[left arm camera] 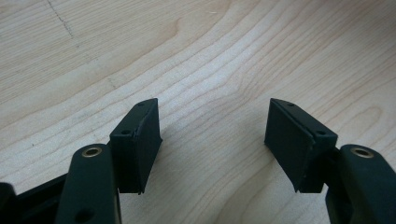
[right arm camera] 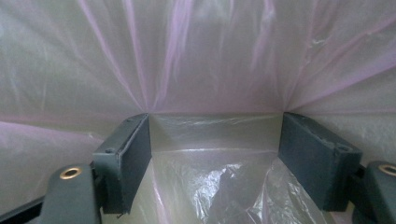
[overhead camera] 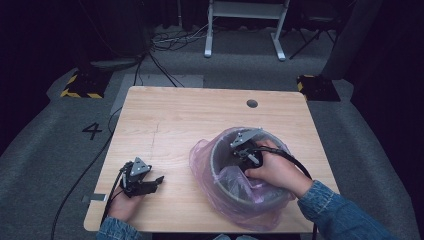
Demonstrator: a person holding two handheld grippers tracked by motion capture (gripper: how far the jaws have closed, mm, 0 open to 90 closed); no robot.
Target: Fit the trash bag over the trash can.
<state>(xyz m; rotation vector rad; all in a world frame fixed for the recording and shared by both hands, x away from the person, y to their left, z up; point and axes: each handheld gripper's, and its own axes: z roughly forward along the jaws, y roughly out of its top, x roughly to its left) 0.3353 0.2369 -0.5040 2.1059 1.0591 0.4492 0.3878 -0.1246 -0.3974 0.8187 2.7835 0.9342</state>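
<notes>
1. Nearest you, at the table's [overhead camera: 165, 107] near-left corner, your left hand [overhead camera: 122, 205] holds the left gripper [overhead camera: 159, 179] low over the bare wood, well apart from the bin.
2. In the left gripper view the left gripper [left arm camera: 212, 135] has its jaws standing wide apart, with plain wood grain between them and nothing gripped.
3. To the right, your right hand [overhead camera: 275, 172] reaches down into the round grey bin [overhead camera: 260, 202] that stands on the near-right part of the table.
4. A thin pink plastic bag [overhead camera: 202, 155] lines that bin; its loose edge spills over the rim on the left side and along the near side.
5. The right gripper [overhead camera: 245, 162] sits inside the bin, pointing down toward the far-left inner wall, its grey plate just above the rim.
6. In the right gripper view the right gripper [right arm camera: 215, 154] has its jaws spread apart. The bag film [right arm camera: 201, 60] stretches taut between and beyond the tips, pushed against the bin's inside, with crumpled film lying below them. The pads do not pinch the film.
7. Farthest off on the table, a small round hole [overhead camera: 252, 103] sits near the far edge, beyond the bin.
</notes>
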